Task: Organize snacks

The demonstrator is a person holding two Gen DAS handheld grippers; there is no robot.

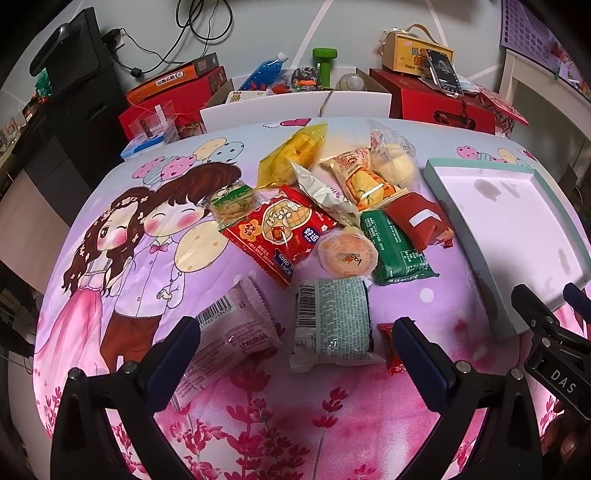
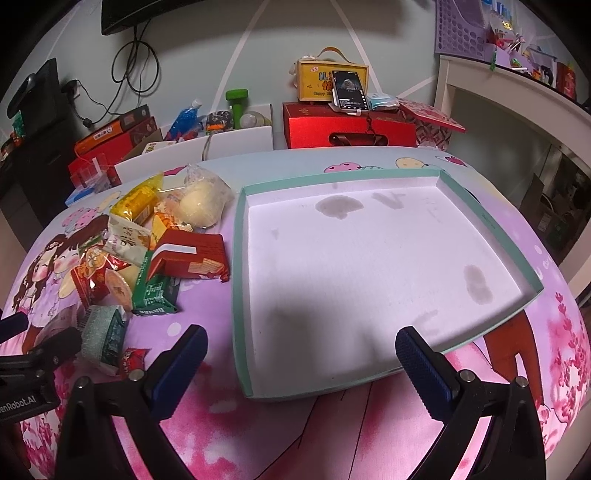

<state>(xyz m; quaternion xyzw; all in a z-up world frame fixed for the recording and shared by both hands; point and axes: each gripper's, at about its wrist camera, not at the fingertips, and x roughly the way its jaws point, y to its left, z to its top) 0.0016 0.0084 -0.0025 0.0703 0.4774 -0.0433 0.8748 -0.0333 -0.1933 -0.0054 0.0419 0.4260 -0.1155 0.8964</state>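
Home bedroom: cartoon-print bedsheet (image 1: 122, 258) on the near surface, red gift boxes (image 2: 351, 127) and a propped phone (image 2: 349, 90) at the far side, white shelf (image 2: 517, 110) far right, wall cables (image 1: 177, 29) far left.

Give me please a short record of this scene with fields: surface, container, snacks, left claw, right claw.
surface: printed cloth with cartoon couple
container: shallow teal-rimmed tray, nothing in it, some stains
snacks: wrapped packets in a pile left of the tray, among them a red rice-cracker pack and a green pack
left claw: open, above a grey-blue packet
right claw: open, over the tray's near edge
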